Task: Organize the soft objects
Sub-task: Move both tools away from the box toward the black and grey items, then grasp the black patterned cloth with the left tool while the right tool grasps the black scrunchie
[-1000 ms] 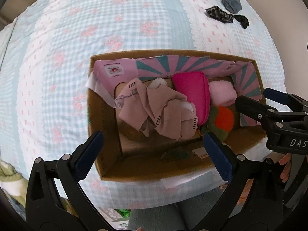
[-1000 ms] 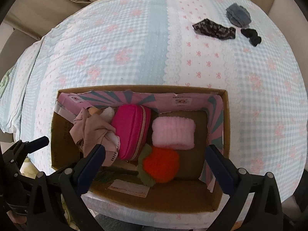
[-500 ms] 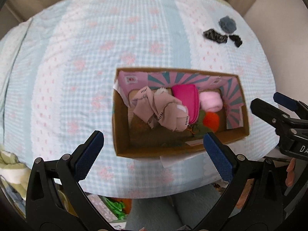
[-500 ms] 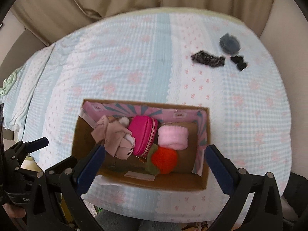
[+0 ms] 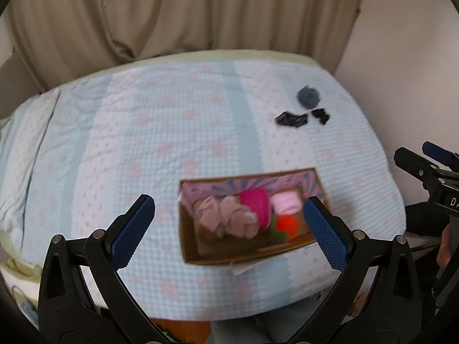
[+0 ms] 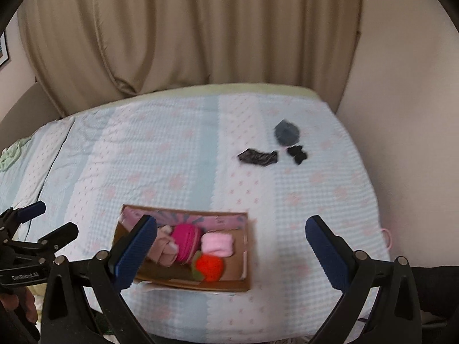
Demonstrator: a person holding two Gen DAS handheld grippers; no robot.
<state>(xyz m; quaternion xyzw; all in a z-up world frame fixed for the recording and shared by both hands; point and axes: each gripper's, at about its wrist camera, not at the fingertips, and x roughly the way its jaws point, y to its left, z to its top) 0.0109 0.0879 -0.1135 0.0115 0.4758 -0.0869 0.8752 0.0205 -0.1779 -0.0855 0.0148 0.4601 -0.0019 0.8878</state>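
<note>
A cardboard box (image 5: pixel 246 256) (image 6: pixel 242 282) sits near the bed's front edge. Inside lie a beige cloth (image 5: pixel 226 218) (image 6: pixel 162 248), a magenta pouch (image 5: pixel 256 203) (image 6: pixel 186 239), a pink roll (image 5: pixel 287 202) (image 6: pixel 217 243) and an orange-red plush (image 5: pixel 287 225) (image 6: pixel 209 266). Far right on the bed lie a grey-blue cloth (image 5: pixel 308 96) (image 6: pixel 287 132), a patterned black cloth (image 5: pixel 291 119) (image 6: pixel 258 156) and a small black item (image 5: pixel 321 114) (image 6: pixel 298 153). My left gripper (image 5: pixel 228 232) and right gripper (image 6: pixel 229 253) are both open, empty, held back above the box.
The bed has a light blue checked cover (image 5: pixel 172 132) (image 6: pixel 172 166) with pink flowers. Beige curtains (image 5: pixel 172 14) (image 6: pixel 200 28) hang behind it and a wall (image 6: pixel 401 100) closes the right side. A person's hand (image 5: pixel 444 246) holds the right gripper.
Both grippers have pulled back and up from the box. The box now looks smaller, and the curtains and wall have come into view. Both stay open.
</note>
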